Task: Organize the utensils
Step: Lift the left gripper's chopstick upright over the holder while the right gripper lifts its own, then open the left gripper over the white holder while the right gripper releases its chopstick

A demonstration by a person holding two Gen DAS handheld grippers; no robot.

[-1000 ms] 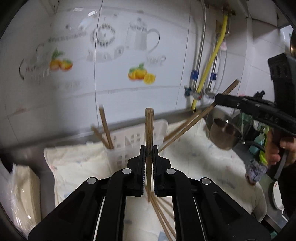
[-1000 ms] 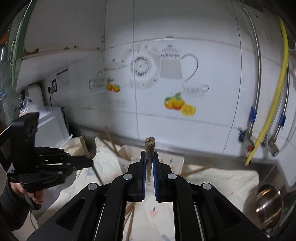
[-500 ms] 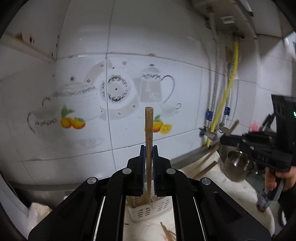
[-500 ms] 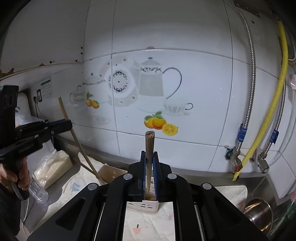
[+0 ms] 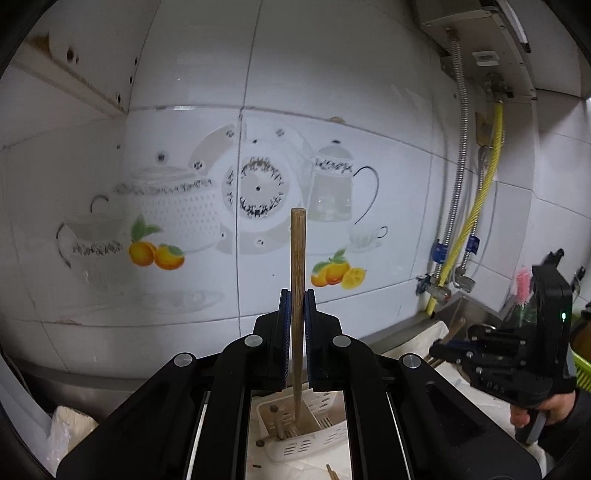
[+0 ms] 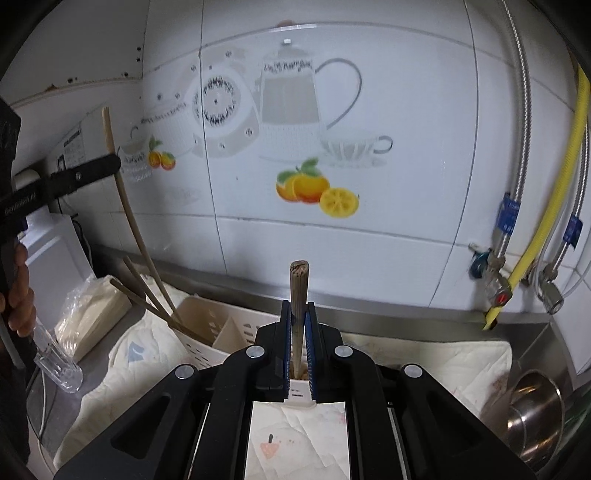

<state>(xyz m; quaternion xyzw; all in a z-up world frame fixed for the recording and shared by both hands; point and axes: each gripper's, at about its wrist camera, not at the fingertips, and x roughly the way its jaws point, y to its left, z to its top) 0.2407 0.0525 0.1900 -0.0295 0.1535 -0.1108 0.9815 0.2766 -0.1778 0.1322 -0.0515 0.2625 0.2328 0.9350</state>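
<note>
Both tongs clamped tight: left gripper (image 5: 294, 332) pinching a chopstick (image 5: 296, 258) over the white basket (image 5: 306, 439), right gripper (image 6: 297, 343) squeezing another chopstick (image 6: 299, 291).

I'm seeing even, cool light on the tiles (image 5: 332, 92), a small glare streak on their top edge (image 6: 291, 26). Fisheye bends the edges, corners go black. Right side smears slightly; the hoses (image 6: 517, 236) look soft.

The right gripper (image 6: 297, 332) is closed on an upright wooden chopstick (image 6: 298, 295), above the white utensil basket (image 6: 236, 332); the basket stands on a pale cloth (image 6: 424, 354). At the left edge the left gripper (image 6: 110, 162) pinches another chopstick (image 6: 122, 199); its lower end is inside the basket, beside two leaning sticks (image 6: 147, 295).
</note>
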